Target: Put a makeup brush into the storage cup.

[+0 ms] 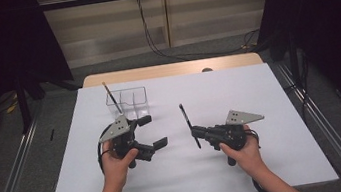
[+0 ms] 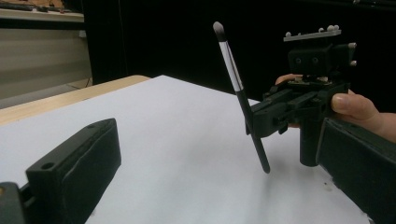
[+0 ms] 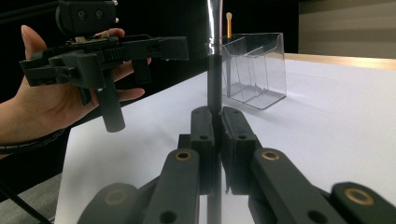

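Observation:
My right gripper point(image 1: 196, 132) is shut on the handle of a black makeup brush point(image 1: 188, 119), which stands nearly upright over the white table top point(image 1: 249, 165). In the right gripper view the jaws pinch the brush handle point(image 3: 215, 84) between them. The brush point(image 2: 240, 93) has a silver ferrule and a pale tip, and it leans in the right gripper point(image 2: 261, 119). My left gripper point(image 1: 153, 131) is open and holds nothing, a short way left of the brush. Its own jaws spread wide around my left gripper point(image 2: 215, 140), facing the brush. The left gripper point(image 3: 100, 58) hovers above the table's edge.
A clear plastic organizer point(image 1: 133, 97) with compartments stands at the back left of the table top, and a thin brush point(image 1: 112, 98) leans in it. The organizer point(image 3: 254, 70) lies just beyond the held brush. Cables run across the floor behind the table.

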